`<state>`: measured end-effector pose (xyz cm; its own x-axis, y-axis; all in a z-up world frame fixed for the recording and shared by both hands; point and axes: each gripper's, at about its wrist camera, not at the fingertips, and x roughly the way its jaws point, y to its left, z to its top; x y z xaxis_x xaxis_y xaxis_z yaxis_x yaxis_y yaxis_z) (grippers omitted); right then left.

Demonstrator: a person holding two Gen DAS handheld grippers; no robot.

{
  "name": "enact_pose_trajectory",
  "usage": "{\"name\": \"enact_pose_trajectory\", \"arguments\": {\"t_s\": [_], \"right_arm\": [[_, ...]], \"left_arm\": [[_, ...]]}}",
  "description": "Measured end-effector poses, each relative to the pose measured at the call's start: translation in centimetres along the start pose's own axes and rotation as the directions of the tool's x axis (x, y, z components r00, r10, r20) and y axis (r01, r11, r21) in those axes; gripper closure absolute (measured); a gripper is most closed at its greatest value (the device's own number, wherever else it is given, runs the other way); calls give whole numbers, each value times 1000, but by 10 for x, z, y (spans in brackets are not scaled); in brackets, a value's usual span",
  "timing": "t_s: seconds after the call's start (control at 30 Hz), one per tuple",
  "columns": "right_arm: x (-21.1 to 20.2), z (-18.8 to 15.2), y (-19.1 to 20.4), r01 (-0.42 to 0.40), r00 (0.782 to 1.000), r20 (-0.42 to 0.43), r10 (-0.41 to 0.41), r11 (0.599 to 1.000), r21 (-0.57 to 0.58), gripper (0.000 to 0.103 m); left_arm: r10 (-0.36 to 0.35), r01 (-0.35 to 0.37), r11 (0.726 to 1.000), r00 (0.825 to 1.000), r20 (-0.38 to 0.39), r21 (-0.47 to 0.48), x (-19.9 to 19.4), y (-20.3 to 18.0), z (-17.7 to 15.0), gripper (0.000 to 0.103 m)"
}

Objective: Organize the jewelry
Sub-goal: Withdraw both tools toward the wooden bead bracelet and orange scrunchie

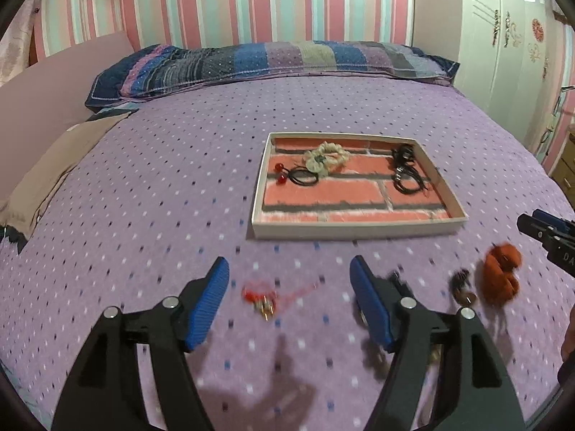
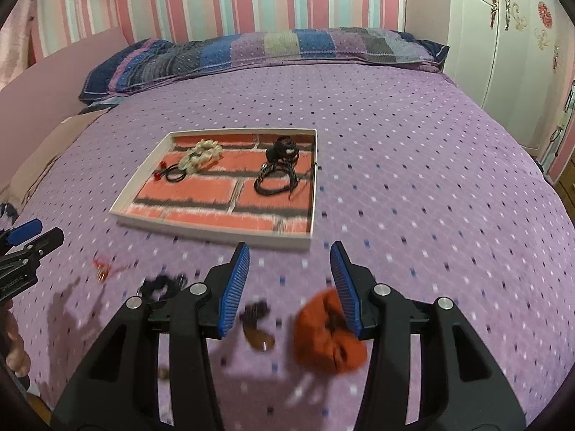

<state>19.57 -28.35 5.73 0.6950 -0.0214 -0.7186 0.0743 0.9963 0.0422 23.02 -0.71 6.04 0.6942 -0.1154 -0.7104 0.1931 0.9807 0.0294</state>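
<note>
The left tool (image 1: 289, 280) stands wide over a red-corded trinket (image 1: 259, 296) on the bed (image 1: 161, 179). The right tool (image 2: 290, 264) gapes wide above an orange scrunchie (image 2: 320, 337). At twelve o'clock lies the brick-lined tray (image 1: 359, 231), holding a cream scrunchie (image 1: 325, 156) and black hair ties (image 1: 408, 176).

The bed cover (image 1: 143, 179) is a matt woven cloth with small dots. The tray (image 1: 355, 231) looks like matt card with a printed brick paper inside. The orange scrunchie (image 2: 329, 337) is soft, fuzzy cloth. Each tool has matt black plastic arms, ribbed blue pads (image 2: 235, 283) and shiny metal rivets (image 1: 407, 302).
</note>
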Motion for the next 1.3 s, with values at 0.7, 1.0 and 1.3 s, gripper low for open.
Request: {"name": "enact_pose_trajectory", "arguments": {"t_s": [0.7,1.0,1.3], "right_arm": [[-43,-113,-19,91,988,131,-86,995,-28,29],[-12,-131,-38,132,985,109,-133,991,19,26],[13,-116,-57,151,981,111,-160,985,87,26]], "left_arm": [[-6,7,1000,999,42,-28,-28,-10,-97,33],[-17,18,999,999,45,-33,-5,-13,-114,20],[-76,76,996,997,19,-38,27,-24,-101,20]]}}
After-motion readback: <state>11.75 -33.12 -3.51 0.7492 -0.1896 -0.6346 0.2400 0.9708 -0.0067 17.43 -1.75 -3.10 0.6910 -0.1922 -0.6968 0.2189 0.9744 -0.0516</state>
